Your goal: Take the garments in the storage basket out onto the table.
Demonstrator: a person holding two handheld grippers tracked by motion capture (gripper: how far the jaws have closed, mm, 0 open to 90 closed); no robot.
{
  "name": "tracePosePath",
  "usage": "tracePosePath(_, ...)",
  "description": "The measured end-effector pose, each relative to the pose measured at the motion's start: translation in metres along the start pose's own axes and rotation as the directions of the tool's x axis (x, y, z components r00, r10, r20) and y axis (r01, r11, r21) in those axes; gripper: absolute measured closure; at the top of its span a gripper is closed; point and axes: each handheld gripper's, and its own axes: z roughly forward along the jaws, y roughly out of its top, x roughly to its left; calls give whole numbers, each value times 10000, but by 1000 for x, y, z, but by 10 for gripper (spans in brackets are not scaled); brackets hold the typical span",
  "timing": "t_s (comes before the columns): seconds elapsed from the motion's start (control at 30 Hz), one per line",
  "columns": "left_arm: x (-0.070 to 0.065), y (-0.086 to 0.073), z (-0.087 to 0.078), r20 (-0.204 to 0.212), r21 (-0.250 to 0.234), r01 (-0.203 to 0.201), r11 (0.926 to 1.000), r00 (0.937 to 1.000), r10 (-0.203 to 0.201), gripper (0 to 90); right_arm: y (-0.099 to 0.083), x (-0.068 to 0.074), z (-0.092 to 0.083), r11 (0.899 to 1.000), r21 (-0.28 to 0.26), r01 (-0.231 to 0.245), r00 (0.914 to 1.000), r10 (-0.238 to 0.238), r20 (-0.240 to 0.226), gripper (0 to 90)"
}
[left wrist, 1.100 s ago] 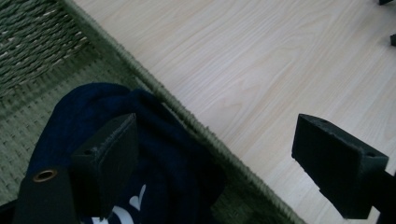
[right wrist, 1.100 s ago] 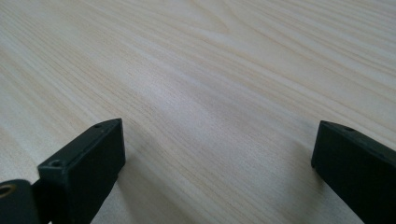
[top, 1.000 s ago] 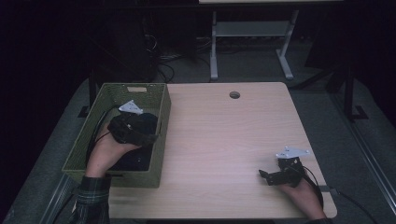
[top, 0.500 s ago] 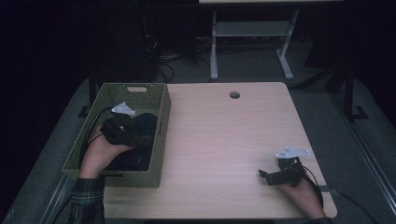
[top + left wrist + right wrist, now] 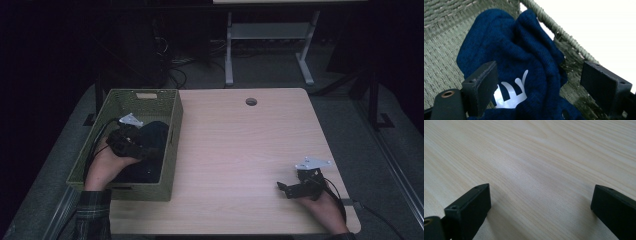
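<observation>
Since a second ago, the left gripper point(image 5: 131, 140) has drawn back toward the person inside the basket point(image 5: 170, 165); the right gripper point(image 5: 292, 189) rests on the table point(image 5: 240, 150). Left gripper view — jaws wide apart, navy garment point(image 5: 524, 57) just ahead between them. Right gripper view — jaws spread over bare wood.

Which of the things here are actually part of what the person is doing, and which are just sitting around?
In use:
- left gripper, jaws open over the cloth
- dark blue cloth with a white mark
- green woven basket that holds it

Just there:
- right gripper, open, idle on the wooden table
- white stand behind the table
</observation>
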Motion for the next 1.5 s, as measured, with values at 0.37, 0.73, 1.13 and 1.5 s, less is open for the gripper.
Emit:
tracePosePath(0.37, 1, -5, 14, -68, 592, -66, 9982, 10000, 70, 142, 0, 0, 0, 10000, -1, 4, 10000, -4, 0, 22)
tracePosePath(0.73, 0, -7, 30, -10, 1191, -251, 9926, 9997, 254, 142, 0, 0, 0, 10000, -1, 8, 10000, -8, -7, 22)
tracePosePath(1.13, 0, -10, 43, -54, 1665, -433, 9851, 9990, 448, 147, 0, 0, 0, 10000, 2, 3, 10000, -3, -7, 22)
tracePosePath(1.5, 0, -10, 42, 327, 1843, -826, 9794, 9964, 779, 459, 0, 0, 0, 10000, 8, -7, 10000, 7, -8, 22)
